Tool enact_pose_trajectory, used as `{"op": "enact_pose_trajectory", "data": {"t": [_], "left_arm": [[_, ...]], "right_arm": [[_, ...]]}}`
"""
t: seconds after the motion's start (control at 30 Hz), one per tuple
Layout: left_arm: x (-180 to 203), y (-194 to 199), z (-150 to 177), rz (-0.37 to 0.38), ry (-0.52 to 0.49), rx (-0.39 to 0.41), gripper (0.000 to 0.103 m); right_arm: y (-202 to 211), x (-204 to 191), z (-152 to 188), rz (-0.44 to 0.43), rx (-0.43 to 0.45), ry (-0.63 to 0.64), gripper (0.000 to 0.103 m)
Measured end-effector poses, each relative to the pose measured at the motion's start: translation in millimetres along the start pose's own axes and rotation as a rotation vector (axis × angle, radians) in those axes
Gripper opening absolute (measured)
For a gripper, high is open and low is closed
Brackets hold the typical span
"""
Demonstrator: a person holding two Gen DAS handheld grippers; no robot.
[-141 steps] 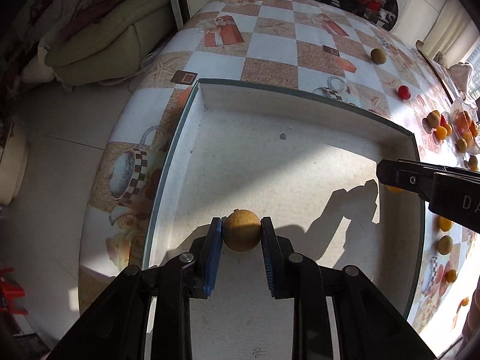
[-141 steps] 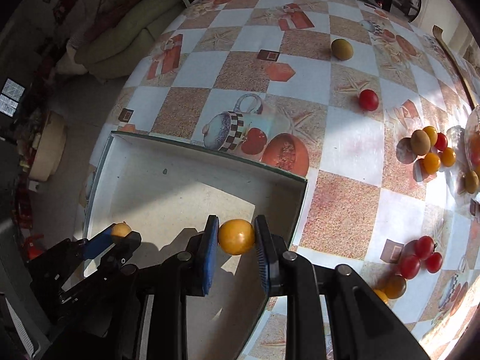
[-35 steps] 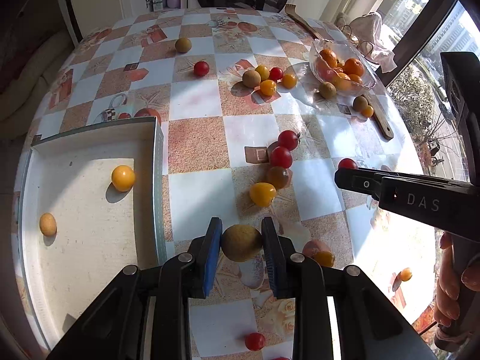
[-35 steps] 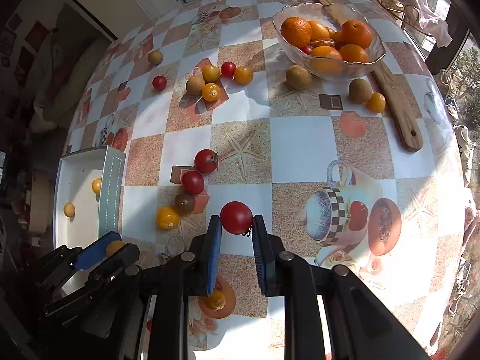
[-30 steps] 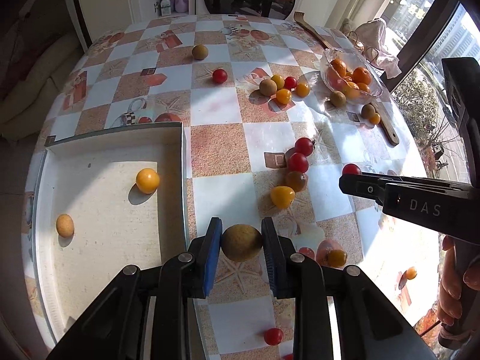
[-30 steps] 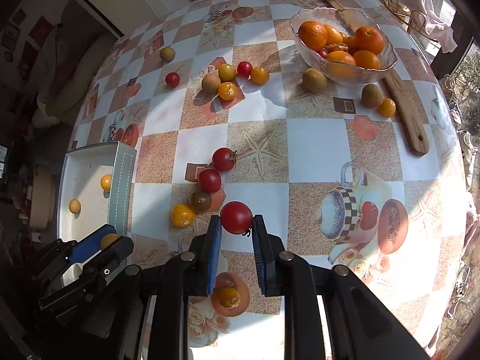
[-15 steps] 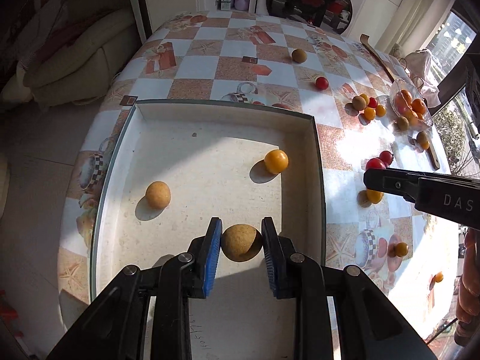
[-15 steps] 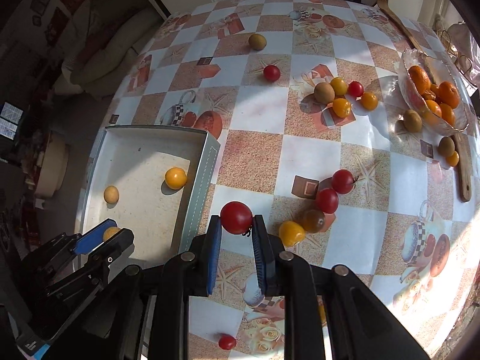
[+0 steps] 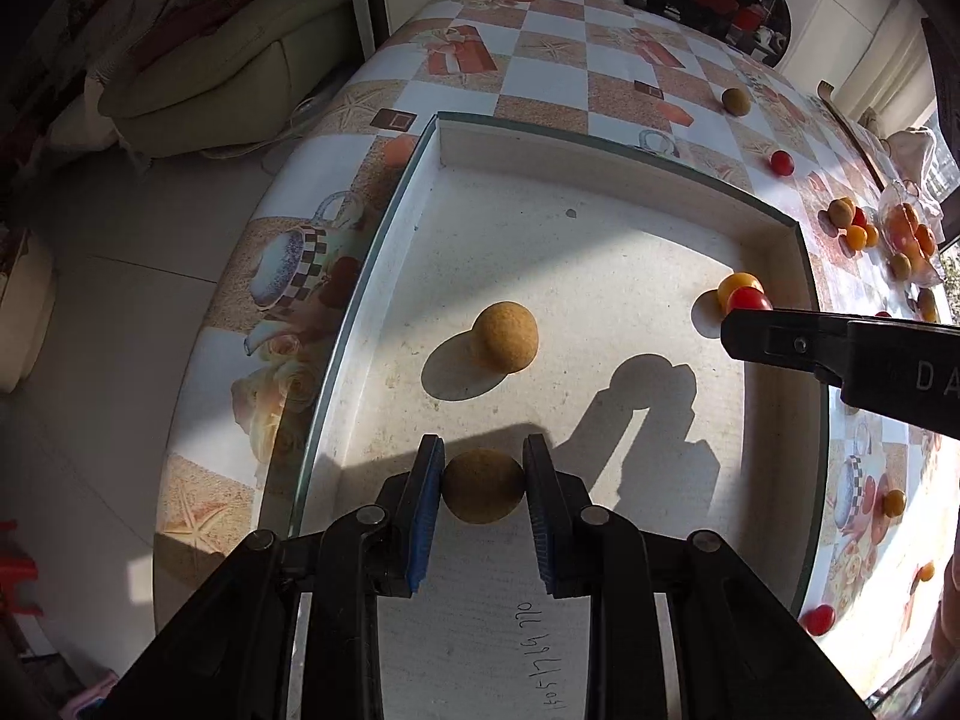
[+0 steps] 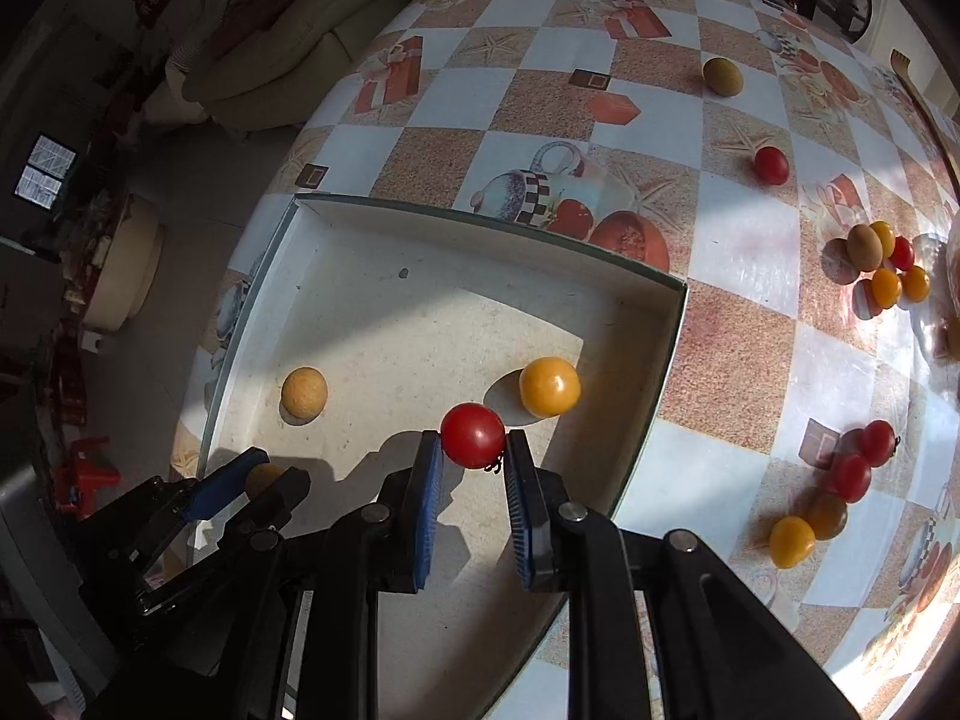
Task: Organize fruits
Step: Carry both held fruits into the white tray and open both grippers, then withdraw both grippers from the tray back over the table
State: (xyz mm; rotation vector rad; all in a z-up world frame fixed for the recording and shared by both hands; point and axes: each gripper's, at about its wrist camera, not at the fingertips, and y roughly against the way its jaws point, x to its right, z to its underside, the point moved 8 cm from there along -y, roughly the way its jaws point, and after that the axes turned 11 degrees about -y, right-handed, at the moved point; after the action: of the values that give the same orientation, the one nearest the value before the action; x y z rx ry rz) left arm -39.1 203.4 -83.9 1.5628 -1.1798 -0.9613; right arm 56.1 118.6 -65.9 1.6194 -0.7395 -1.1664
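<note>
A white tray [image 9: 624, 162] [image 10: 480, 222] lies on the checkered table. My left gripper [image 9: 483, 495] is shut on a tan-brown round fruit [image 9: 483, 493] above the tray's near part. Another tan fruit [image 9: 504, 337] [image 10: 305, 393] and a yellow tomato [image 9: 737, 284] [image 10: 549, 387] lie inside the tray. My right gripper [image 10: 473, 445] is shut on a red tomato [image 10: 473, 435] over the tray, just left of the yellow tomato. In the left wrist view that red tomato [image 9: 749, 299] shows at the tip of the right gripper's black finger. The left gripper [image 10: 264, 480] with its fruit appears at lower left in the right wrist view.
Loose fruits lie on the table right of the tray: red tomatoes [image 10: 864, 459], a yellow one [image 10: 792, 542], a brown one [image 10: 827, 516], a mixed cluster [image 10: 882, 264], a single red tomato [image 10: 771, 165] and an olive fruit [image 10: 723, 77]. A sofa [image 9: 228, 60] stands beyond the table's left edge.
Both grippers swung left from above the loose fruits to above the tray, each keeping its fruit. The left one sank a little toward the tray floor.
</note>
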Motion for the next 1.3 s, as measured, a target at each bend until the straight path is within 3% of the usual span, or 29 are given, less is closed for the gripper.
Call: {"op": "enact_pose_trajectory", "data": {"t": [0.6, 0.67, 0.7, 0.77, 0.9, 1.03, 1.3], "left_arm": [[4.1, -7.2, 4.5, -0.021, -0.036, 0.002, 0.03], [2.5, -6.9, 4.8, -0.053, -0.047, -0.001, 0.057], [2.3, -6.0, 5.3, -0.051, -0.044, 0.004, 0.08], [2.3, -3.8, 5.7, -0.044, -0.045, 0.017, 0.08], [3.8, -6.9, 10.2, -0.041, -0.056, -0.012, 0.08], [6.8, -6.1, 13.0, -0.039, -0.062, -0.024, 0.08], [26.6, 3.6, 3.8, -0.034, -0.109, -0.008, 0.08]], "right_arm": [[-33.5, -3.7, -6.1, 0.072, -0.025, 0.022, 0.026], [-35.0, -8.2, -5.6, 0.049, -0.031, 0.015, 0.035], [-34.7, -9.1, -5.7, 0.039, -0.034, 0.014, 0.039], [-32.9, -9.8, -4.7, 0.039, -0.034, 0.014, 0.057], [-29.5, -7.0, -3.8, 0.029, -0.03, 0.0, 0.062], [-16.1, -3.8, -7.0, -0.003, 0.004, -0.029, 0.082], [17.9, 11.8, -8.0, -0.045, 0.064, -0.087, 0.082]]}}
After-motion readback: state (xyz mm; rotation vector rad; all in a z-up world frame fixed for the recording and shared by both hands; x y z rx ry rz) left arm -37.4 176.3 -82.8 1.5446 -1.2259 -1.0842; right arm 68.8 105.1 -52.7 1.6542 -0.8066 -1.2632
